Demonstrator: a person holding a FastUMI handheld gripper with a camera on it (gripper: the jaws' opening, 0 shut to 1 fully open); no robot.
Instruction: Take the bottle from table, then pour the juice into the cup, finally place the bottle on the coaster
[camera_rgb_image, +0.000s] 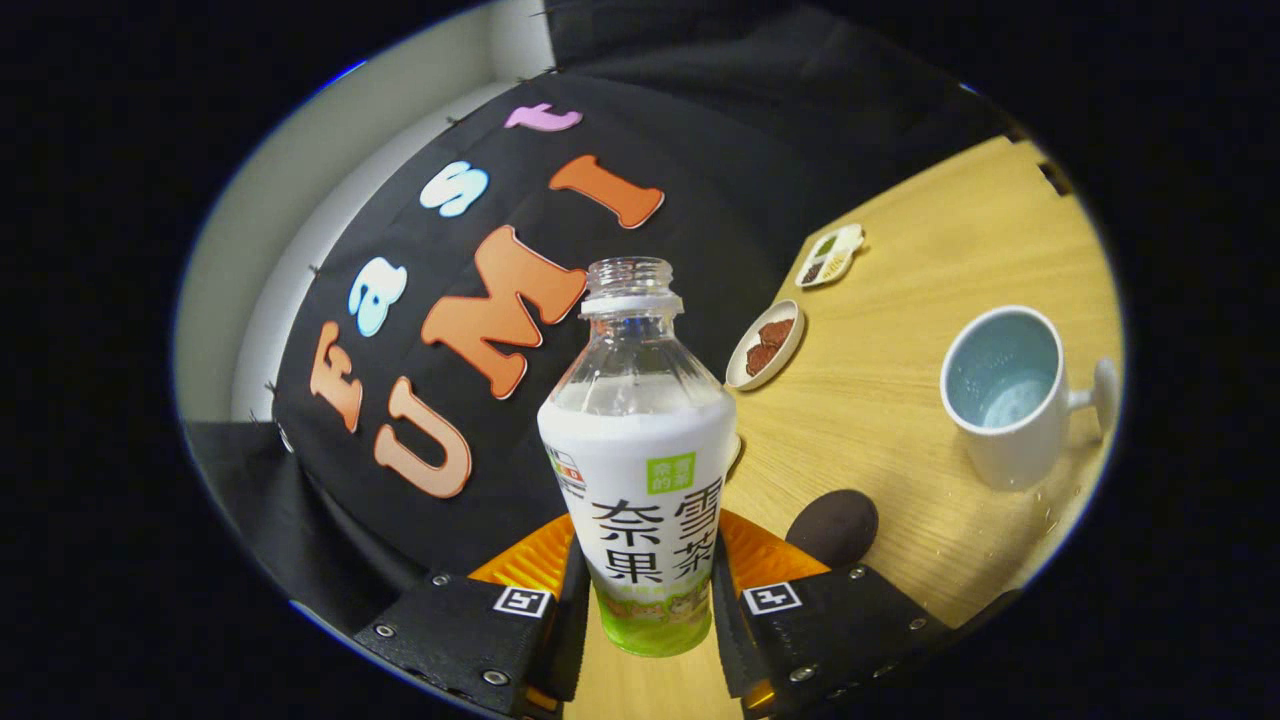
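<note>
My gripper (648, 600) is shut on a clear plastic bottle (640, 450) with a white and green label and no cap; both fingers press its lower part. The view is tilted, and the bottle stands along the fingers, lifted above the wooden table (930, 270). A white mug (1010, 395) with a pale blue inside sits to the right, beyond the fingers, with a little liquid in its bottom. A dark round coaster (833, 525) lies on the table just ahead of the right finger, between the bottle and the mug.
A small oval dish (765, 343) with brown pieces sits beyond the bottle. Farther back is a little divided dish (830, 256) of seeds or spices. The black cloth wall stands close behind the bottle, at the table's far edge.
</note>
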